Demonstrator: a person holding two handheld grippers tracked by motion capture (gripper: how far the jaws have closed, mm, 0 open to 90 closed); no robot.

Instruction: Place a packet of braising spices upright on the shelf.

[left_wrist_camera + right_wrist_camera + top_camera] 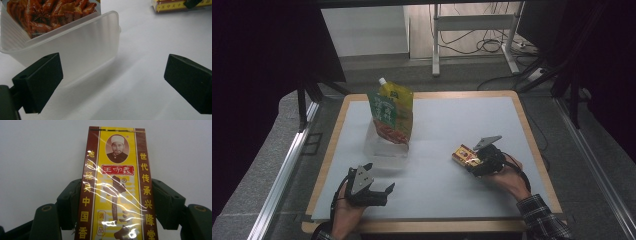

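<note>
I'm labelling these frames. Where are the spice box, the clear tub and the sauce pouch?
spice box [116, 190]: right gripper view, yellow front face.
clear tub [82, 47]: left gripper view, side wall.
sauce pouch [391, 116]: high view, printed front.

Spice box [116, 185] runs off the bottom edge in the right gripper view, lower print cut, plastic glare blurs the middle characters. In the left gripper view the clear tub [75, 45] loses its left side and the pouch [47, 15] its top. High view: pouch [391, 114] lettering too small to read.
</note>
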